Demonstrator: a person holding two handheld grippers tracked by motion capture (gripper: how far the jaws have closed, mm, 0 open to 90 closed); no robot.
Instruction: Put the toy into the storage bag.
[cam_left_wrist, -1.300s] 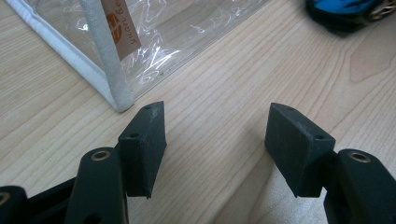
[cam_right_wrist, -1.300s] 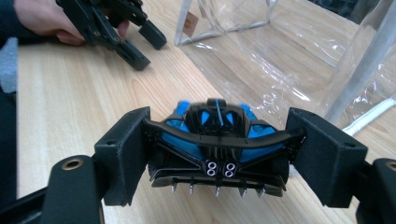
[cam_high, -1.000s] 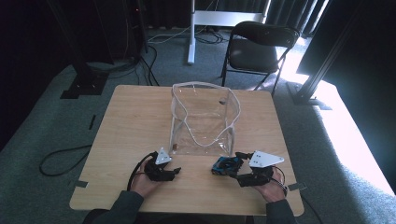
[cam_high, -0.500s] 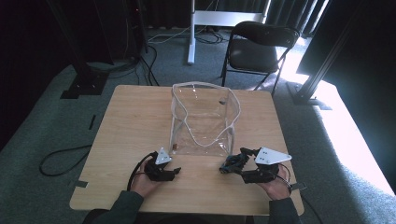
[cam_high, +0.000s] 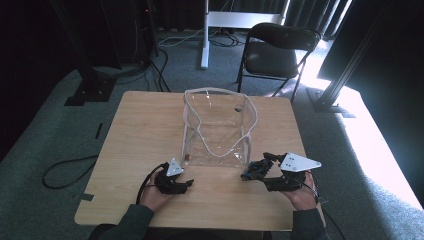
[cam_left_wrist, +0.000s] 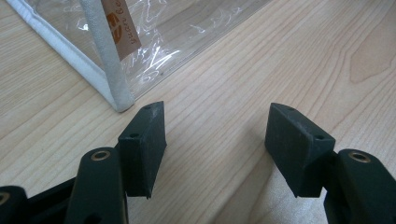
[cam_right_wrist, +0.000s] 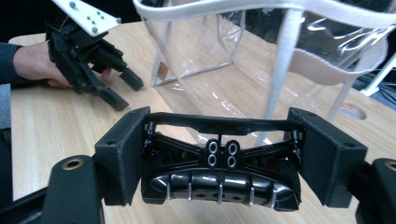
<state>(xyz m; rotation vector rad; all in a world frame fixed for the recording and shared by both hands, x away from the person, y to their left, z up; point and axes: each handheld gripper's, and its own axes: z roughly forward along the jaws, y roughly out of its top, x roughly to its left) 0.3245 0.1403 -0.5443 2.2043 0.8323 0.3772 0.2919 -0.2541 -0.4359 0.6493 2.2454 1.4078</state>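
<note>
Fingers of right gripper (cam_right_wrist: 219, 163) clamp a black clip (cam_right_wrist: 219, 179), partly hidden; left gripper (cam_left_wrist: 215, 142) open.

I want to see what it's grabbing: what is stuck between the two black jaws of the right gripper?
A black plastic part with small metal pins; the right gripper clamps it by both ends, seen in the right gripper view.

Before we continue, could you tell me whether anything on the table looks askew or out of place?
Nothing stands out. The clear bag stands upright and open on the table; the right gripper holds a black clip squarely, and the left gripper is open beside the bag's corner.
</note>
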